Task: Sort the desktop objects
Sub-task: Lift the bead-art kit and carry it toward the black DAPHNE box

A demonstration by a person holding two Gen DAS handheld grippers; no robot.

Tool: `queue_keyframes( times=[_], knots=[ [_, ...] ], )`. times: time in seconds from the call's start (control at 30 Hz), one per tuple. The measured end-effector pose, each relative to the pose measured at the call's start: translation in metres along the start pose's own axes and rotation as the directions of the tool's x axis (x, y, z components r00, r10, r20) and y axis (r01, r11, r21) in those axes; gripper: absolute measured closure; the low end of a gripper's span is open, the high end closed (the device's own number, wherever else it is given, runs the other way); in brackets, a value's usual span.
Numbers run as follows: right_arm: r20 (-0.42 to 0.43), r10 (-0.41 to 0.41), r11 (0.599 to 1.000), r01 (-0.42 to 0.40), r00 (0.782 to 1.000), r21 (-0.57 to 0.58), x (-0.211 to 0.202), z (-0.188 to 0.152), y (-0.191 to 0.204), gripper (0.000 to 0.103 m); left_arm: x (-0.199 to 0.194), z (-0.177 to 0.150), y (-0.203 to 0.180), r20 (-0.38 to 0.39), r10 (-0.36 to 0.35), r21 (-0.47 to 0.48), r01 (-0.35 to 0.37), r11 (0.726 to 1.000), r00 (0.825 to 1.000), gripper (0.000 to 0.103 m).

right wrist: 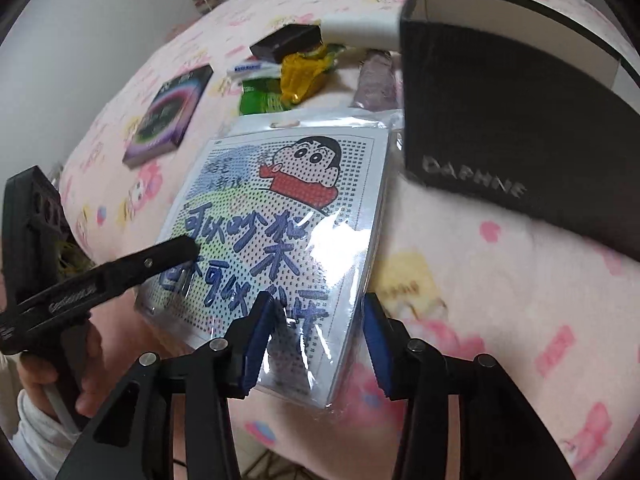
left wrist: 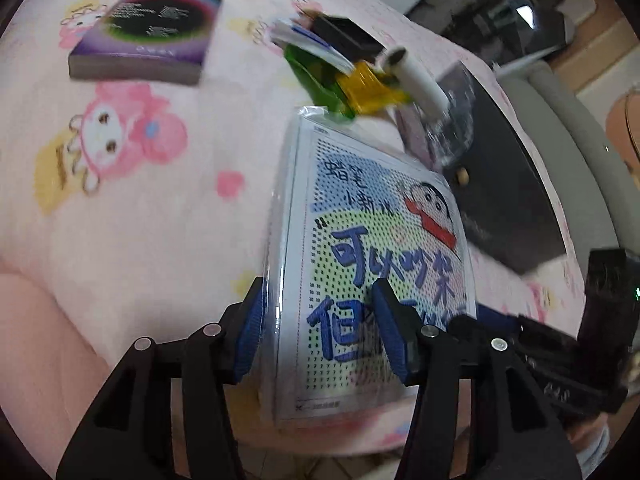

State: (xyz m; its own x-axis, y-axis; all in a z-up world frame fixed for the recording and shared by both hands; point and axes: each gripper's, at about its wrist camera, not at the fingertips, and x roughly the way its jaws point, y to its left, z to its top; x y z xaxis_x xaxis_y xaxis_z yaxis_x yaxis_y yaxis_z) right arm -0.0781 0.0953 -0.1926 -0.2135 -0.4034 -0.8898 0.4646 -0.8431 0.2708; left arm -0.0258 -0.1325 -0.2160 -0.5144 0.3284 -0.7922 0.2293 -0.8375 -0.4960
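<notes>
Left gripper (left wrist: 328,332) astride cartoon packet (left wrist: 376,256), black box (right wrist: 520,152) beside, snack wrappers (right wrist: 288,80) beyond

A plastic-wrapped cartoon picture pack (right wrist: 276,216) lay flat on the pink blanket (right wrist: 500,300). The right gripper (right wrist: 316,340) hung over its near right corner, jaws apart. A big black box (right wrist: 512,128) stood beside it. The left gripper (right wrist: 120,268) reached over the pack's left edge.

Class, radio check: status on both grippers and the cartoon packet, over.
Left gripper and right gripper open, each straddling a near corner of the packet. Packet flat on blanket. Black box close alongside.
</notes>
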Motion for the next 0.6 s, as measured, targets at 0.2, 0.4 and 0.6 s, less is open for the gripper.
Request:
queue_keyframes(
  times=[0.2, 0.4, 0.6],
  knots=[
    [0.008, -0.015, 1.000, 0.015, 1.000, 0.022, 0.004, 0.002, -0.003, 0.062, 0.007, 0.012, 0.005, 0.015, 0.014, -0.024, -0.014, 1.000, 1.000, 0.051],
    [0.016, -0.014, 0.999, 0.013, 1.000, 0.039, 0.006, 0.003, -0.006, 0.059, 0.016, 0.016, 0.000, 0.020, 0.037, 0.004, -0.037, 0.999, 0.999, 0.041],
    [0.079, 0.016, 0.995, -0.023, 0.997, 0.093, 0.017, 0.003, -0.013, 0.057, 0.021, 0.014, 0.003, 0.019, 0.022, -0.006, -0.021, 1.000, 1.000, 0.036]
  ],
)
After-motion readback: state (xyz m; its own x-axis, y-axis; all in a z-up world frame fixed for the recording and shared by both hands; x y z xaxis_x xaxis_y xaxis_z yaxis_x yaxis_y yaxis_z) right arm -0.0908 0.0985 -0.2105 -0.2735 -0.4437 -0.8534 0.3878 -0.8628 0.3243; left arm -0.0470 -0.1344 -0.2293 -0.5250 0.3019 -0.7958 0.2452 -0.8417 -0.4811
